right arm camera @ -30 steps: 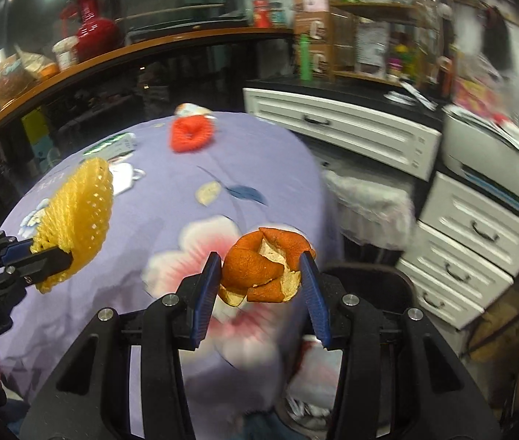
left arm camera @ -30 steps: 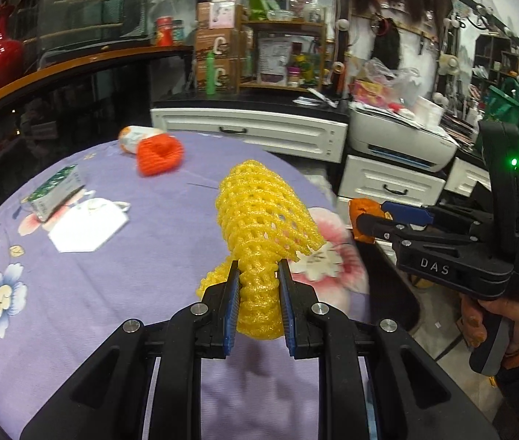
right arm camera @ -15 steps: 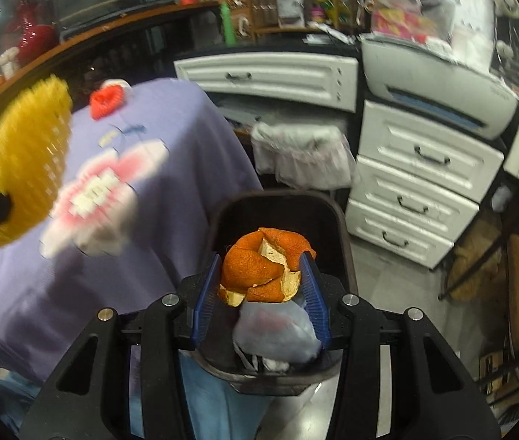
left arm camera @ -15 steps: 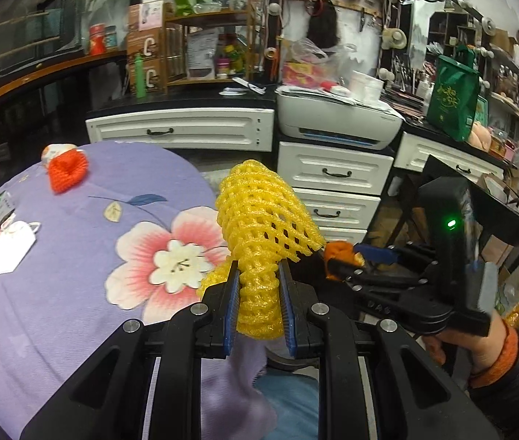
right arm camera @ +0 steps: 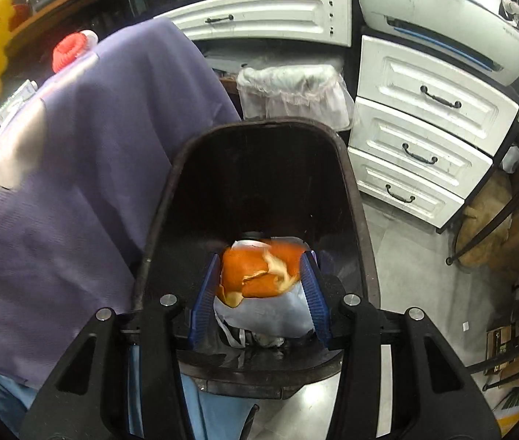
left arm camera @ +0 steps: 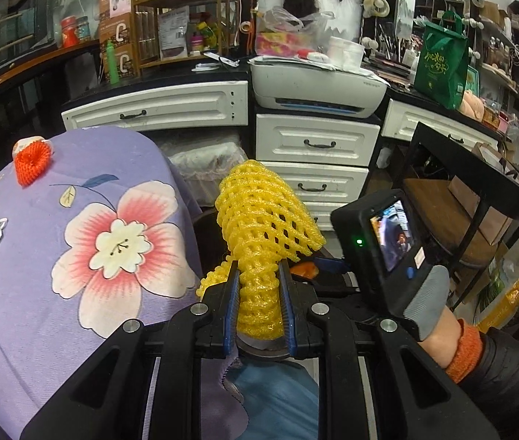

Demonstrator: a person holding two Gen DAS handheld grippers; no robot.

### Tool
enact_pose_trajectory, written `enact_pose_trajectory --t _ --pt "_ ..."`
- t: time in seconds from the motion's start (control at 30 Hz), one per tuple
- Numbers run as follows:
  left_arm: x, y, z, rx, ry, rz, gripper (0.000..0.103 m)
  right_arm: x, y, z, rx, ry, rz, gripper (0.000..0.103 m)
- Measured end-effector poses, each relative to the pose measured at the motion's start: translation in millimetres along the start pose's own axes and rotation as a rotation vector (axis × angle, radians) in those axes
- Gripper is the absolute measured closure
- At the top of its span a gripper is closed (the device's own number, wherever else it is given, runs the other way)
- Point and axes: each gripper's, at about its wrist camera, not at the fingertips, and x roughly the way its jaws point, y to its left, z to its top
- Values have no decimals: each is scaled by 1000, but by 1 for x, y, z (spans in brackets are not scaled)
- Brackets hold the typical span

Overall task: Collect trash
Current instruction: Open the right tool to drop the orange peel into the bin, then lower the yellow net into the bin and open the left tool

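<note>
Over bin (right arm camera: 171,190) rim, R tool (right arm camera: 259,278) pinches orange peel (right arm camera: 256,275); L tool (left arm camera: 258,299) pinches yellow net (left arm camera: 259,227).

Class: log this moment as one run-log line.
left gripper: shut on yellow net | right gripper: peel between fingers, over bin | table: red net left

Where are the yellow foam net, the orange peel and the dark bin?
yellow foam net (left arm camera: 265,220): left wrist view, on its mesh above the jaws.
orange peel (right arm camera: 256,269): right wrist view, on its orange outer skin.
dark bin (right arm camera: 270,168): right wrist view, on its inner back wall.
</note>
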Motion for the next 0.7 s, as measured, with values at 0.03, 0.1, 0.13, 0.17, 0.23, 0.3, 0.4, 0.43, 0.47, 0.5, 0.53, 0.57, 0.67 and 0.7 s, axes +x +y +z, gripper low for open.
enact_pose_trajectory --t 0.03,0.1,0.13,0.17,0.23,0.3,0.4,0.43,0.47,0.5,0.53,0.57,0.67,0.7 --pt "2 -1 0 2 4 0 83 2 -1 -1 6 4 -6 56" --pt "6 -3 -2 7 14 -2 83 3 -5 -4 21 7 -6 55" --pt "8 -4 -3 10 20 -2 83 1 -7 -4 28 3 -7 55" --pt "10 -4 -3 11 24 -3 83 -3 -9 -5 29 -4 -16 55" --pt "14 -7 -5 19 33 -6 83 -11 -12 -4 23 -23 -41 55" --pt "18 -11 -6 23 41 -10 83 -23 -16 -5 21 -48 -61 54" --pt "25 -16 -8 32 55 -20 83 -41 -28 -6 43 -82 -86 50" --pt "27 -17 -8 35 59 -23 83 -48 -33 -7 53 -97 -94 49" --pt "29 -20 -9 43 65 -27 83 -54 -37 -8 61 -107 -100 49" --pt "31 -21 -9 48 68 -28 83 -59 -40 -9 67 -115 -107 49" --pt "34 -23 -9 54 71 -28 83 -65 -44 -11 80 -125 -119 49" --pt "37 -25 -10 59 78 -31 83 -71 -48 -13 94 -133 -127 49" --pt "45 -29 -10 67 94 -38 83 -87 -59 -21 141 -155 -142 48" --pt "50 -31 -12 73 103 -38 83 -91 -62 -23 156 -158 -153 48"
